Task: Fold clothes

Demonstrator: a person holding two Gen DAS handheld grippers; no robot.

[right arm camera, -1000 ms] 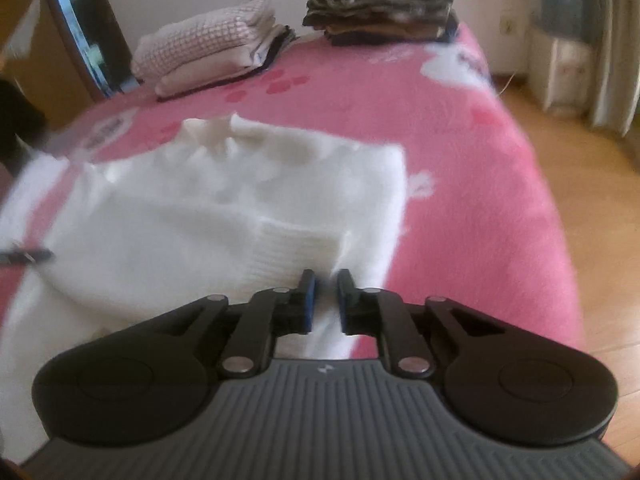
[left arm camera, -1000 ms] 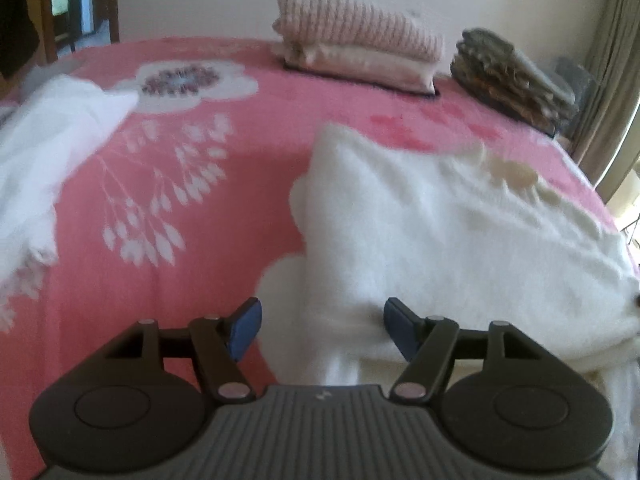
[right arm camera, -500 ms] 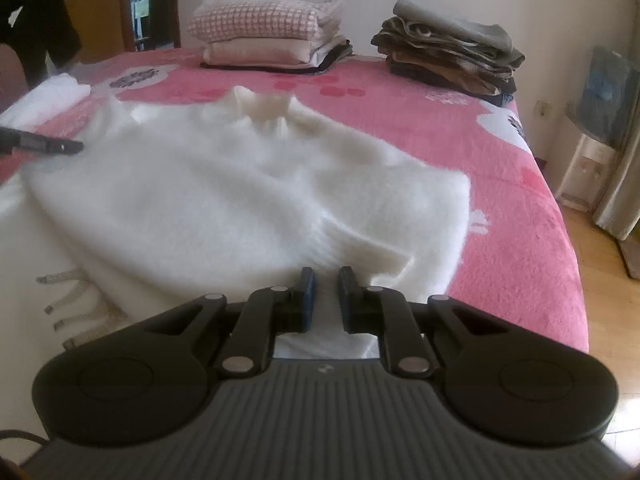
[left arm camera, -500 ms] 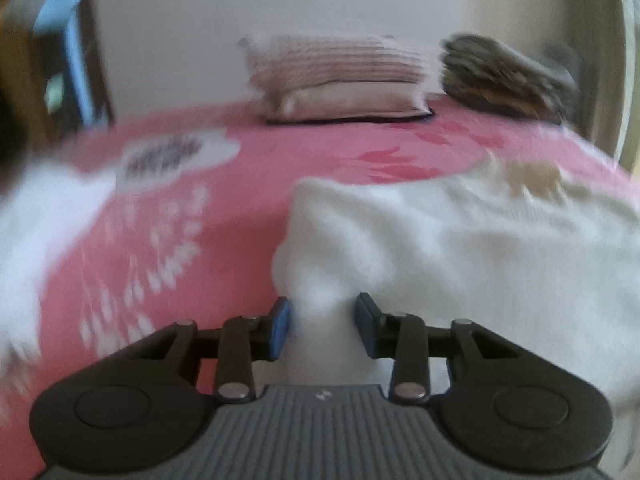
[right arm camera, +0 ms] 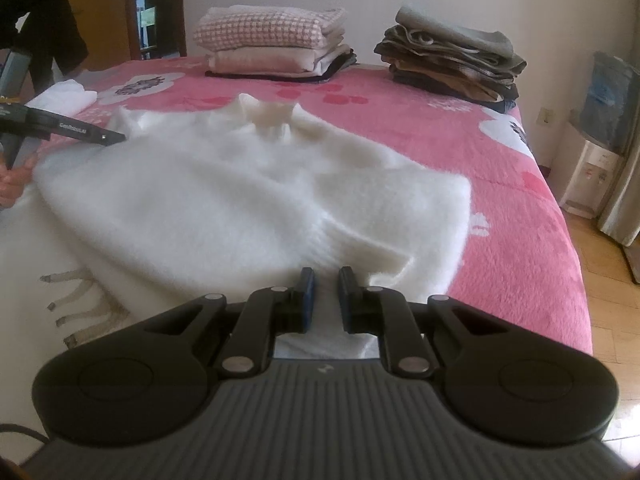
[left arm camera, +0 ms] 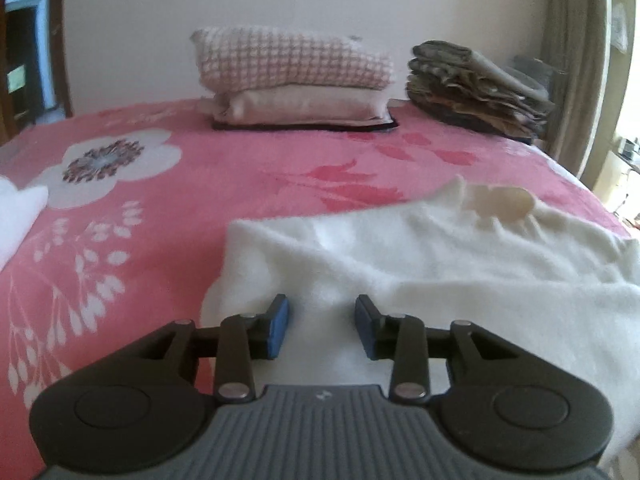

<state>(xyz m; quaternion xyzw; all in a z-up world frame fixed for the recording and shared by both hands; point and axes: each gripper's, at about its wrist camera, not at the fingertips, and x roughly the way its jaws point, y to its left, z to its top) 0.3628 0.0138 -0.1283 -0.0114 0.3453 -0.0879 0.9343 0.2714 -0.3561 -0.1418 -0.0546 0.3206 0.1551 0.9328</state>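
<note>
Since half a second ago your left gripper (left arm camera: 321, 326) has opened its jaws wider, and the blur is gone. It sits low over the near edge of the white sweater (left arm camera: 440, 264), with fluffy cloth between the blue pads; they may not be touching it. The sweater lies spread on the pink blanket (left arm camera: 160, 208), neck pointing away from you. Your right gripper (right arm camera: 325, 300) has its jaws narrow, pinching the sweater's ribbed hem. Two piles of folded clothes (right arm camera: 276, 40) sit far back.
</note>
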